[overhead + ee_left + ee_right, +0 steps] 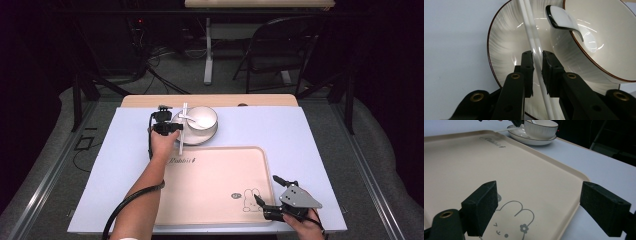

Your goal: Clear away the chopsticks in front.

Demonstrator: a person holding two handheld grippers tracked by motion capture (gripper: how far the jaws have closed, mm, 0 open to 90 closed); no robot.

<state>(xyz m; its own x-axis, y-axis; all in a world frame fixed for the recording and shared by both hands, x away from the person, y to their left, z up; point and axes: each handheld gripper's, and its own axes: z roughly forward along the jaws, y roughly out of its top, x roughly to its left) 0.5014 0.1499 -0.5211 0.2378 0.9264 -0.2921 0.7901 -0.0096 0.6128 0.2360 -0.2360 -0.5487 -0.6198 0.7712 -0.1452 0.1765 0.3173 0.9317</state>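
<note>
The white chopsticks (534, 47) lie across the left rim of the plate (501, 50), their long side running away from the person, straight between the jaws. The left gripper (537, 61) pinches them; it is much nearer than the right gripper (544, 207), whose jaws stand wide apart over the smooth tan tray (499, 167). A shiny round bowl (604, 45) with a spoon (562, 18) sits on the plate.

White chopsticks (535, 50), dark-rimmed white bowl (604, 47) & plate (504, 50), beige bunny-print tray (220, 185).
</note>
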